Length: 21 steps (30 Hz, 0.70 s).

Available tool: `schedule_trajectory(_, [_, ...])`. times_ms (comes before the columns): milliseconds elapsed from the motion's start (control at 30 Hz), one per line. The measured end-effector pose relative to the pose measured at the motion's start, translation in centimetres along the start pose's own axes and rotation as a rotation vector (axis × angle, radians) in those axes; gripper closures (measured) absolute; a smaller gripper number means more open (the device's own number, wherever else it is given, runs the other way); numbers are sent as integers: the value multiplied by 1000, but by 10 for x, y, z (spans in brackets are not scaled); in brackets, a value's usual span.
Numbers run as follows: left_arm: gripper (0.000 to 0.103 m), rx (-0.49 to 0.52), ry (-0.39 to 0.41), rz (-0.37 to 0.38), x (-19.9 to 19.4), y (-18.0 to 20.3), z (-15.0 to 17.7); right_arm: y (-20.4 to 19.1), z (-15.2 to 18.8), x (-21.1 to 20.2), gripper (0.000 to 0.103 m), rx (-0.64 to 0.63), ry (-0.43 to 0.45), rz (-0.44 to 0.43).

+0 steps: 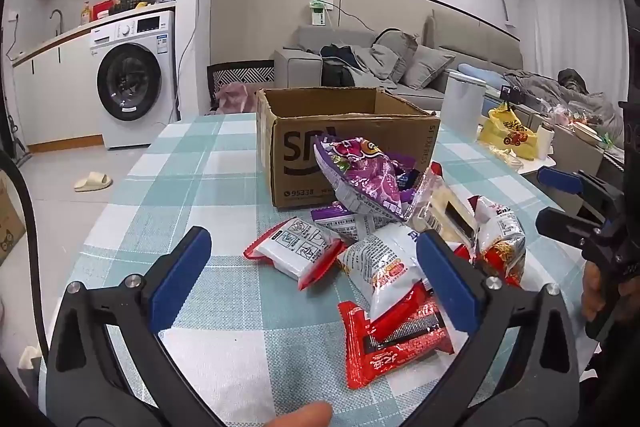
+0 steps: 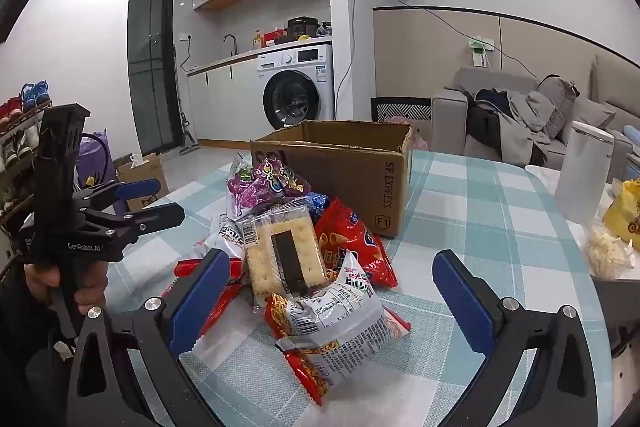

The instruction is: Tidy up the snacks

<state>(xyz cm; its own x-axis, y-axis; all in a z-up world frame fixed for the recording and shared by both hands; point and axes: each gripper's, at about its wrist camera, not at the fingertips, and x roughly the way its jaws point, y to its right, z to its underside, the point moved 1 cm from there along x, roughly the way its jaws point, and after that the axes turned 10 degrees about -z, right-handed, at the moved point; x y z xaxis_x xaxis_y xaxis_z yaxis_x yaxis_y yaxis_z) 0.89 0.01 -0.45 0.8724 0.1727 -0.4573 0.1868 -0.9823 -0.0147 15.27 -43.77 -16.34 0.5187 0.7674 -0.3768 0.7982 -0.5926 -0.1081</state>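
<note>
A heap of snack packets lies on the checked tablecloth [image 1: 224, 171] in front of an open cardboard box [image 1: 344, 131] [image 2: 340, 163]. On the heap are a purple bag [image 1: 360, 175] [image 2: 260, 187], a clear cracker pack [image 2: 286, 255] [image 1: 436, 207], a red chip bag [image 2: 352, 243] and a red-and-white noodle pack [image 2: 332, 323] [image 1: 500, 247]. A white pack with red ends [image 1: 296, 251] and a flat red packet [image 1: 392, 343] lie nearest the left gripper [image 1: 316, 279], which is open, nothing between its blue pads. The right gripper [image 2: 336, 299] is open over the noodle pack, not touching it.
A white cylindrical bin [image 2: 584, 175] and a yellow bag [image 1: 508, 135] stand at the table's right side, with a small bag of white bits [image 2: 608, 251] near them. Beyond the table are a washing machine [image 1: 132, 83] and a grey sofa [image 1: 400, 63].
</note>
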Motion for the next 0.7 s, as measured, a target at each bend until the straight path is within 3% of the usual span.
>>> schedule_trajectory(700, [1,17,-5,1,1,1,0,1,1,3,0,11,-6,-2])
